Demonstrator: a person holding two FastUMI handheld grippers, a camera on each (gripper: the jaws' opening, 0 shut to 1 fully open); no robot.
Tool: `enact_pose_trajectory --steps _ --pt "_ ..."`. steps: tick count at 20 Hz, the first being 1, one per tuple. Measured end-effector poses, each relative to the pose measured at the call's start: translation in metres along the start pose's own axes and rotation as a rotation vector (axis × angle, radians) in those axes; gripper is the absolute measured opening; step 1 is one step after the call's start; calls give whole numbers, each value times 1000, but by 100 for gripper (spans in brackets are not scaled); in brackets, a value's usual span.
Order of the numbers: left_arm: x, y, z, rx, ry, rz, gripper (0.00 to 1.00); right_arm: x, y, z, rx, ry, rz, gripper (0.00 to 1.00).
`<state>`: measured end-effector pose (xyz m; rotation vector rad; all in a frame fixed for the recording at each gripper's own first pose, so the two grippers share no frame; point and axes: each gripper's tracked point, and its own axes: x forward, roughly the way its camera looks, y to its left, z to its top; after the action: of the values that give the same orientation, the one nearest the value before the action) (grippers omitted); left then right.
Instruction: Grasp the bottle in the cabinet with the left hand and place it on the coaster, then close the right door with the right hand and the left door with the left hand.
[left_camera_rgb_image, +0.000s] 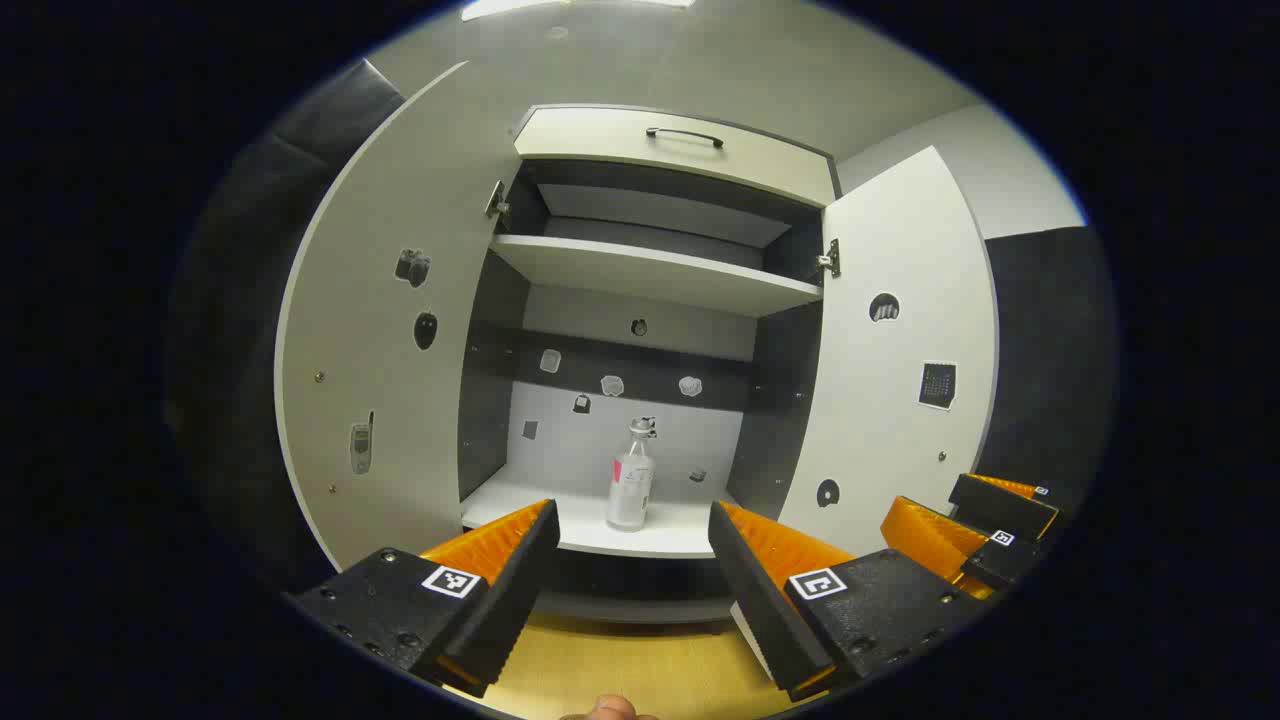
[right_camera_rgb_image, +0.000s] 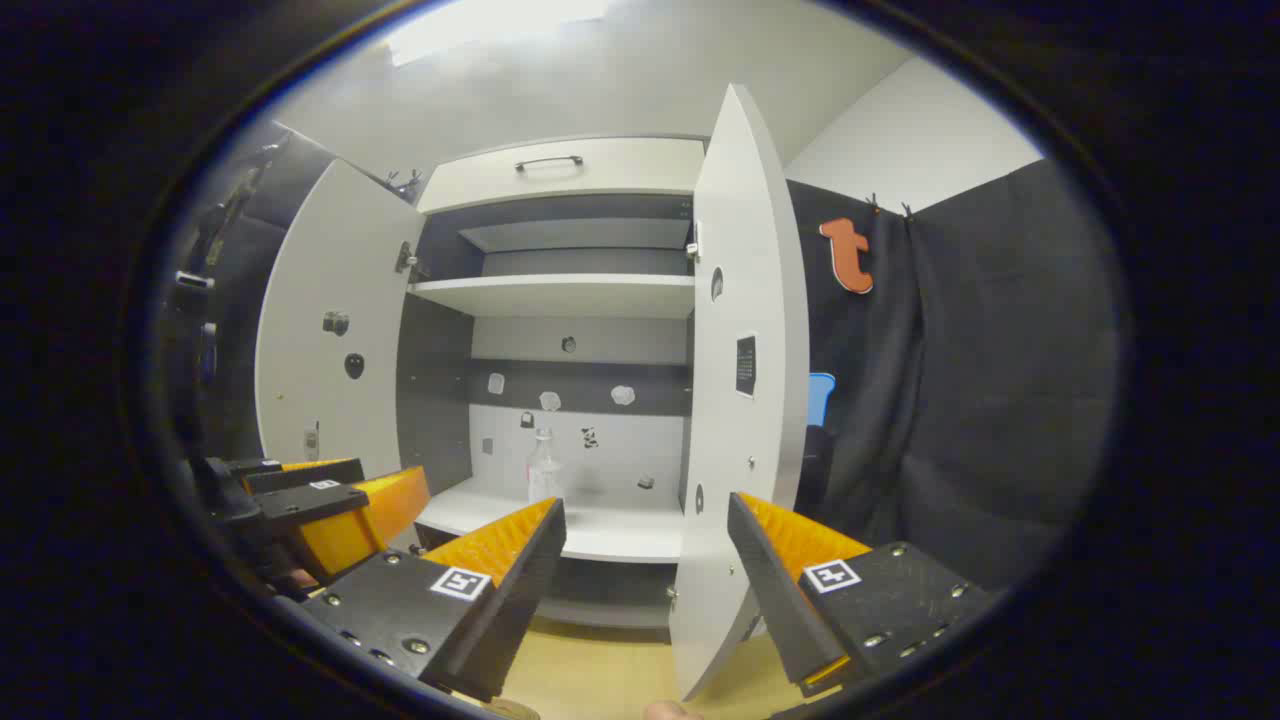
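I judge the task barely begun: nothing is done yet. In the left gripper view the bottle (left_camera_rgb_image: 631, 478) stands upright on the cabinet's lower shelf (left_camera_rgb_image: 520, 505), just past 12 o'clock from my left gripper (left_camera_rgb_image: 632, 560), whose fingers are spread wide with nothing between them and well short of the bottle. Both doors hang open: the left door (left_camera_rgb_image: 385, 330) at 10 o'clock, the right door (left_camera_rgb_image: 900, 370) at 2 o'clock. In the right gripper view my right gripper (right_camera_rgb_image: 648, 560) is released too, holding nothing, with the right door's edge standing just beyond it at 12 o'clock. I cannot pick out the coaster on the desk (left_camera_rgb_image: 620, 670). Still ahead, as I read it: the grasp, the carry to the coaster, then the two door closings.
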<state>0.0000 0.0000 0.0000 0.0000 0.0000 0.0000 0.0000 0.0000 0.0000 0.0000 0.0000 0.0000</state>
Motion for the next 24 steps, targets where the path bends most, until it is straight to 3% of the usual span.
enact_pose_trajectory --steps 8,9,10,12,15,17,18,19,24 --pt "-1 3 -3 0 15 10 96 -1 1 0 3 0 11 98" --pt "-1 4 -3 -2 15 12 92 -2 1 2 6 -4 13 98" --pt "-1 5 -3 -4 15 13 96 -3 2 2 9 -7 15 98" --pt "-1 4 -4 -6 18 10 92 -4 2 1 12 -3 16 98" --pt "2 3 -8 -7 28 4 96 -4 1 0 12 2 11 98" --pt "4 3 -11 -7 39 0 92 -5 0 0 9 3 7 94" --pt "7 4 -13 -3 49 2 96 -5 -1 1 6 2 3 98" --pt "9 3 -18 5 66 0 96 -7 -3 1 3 2 -3 94" --pt "44 2 -24 25 112 -32 96 -14 -13 1 -8 -2 -44 94"
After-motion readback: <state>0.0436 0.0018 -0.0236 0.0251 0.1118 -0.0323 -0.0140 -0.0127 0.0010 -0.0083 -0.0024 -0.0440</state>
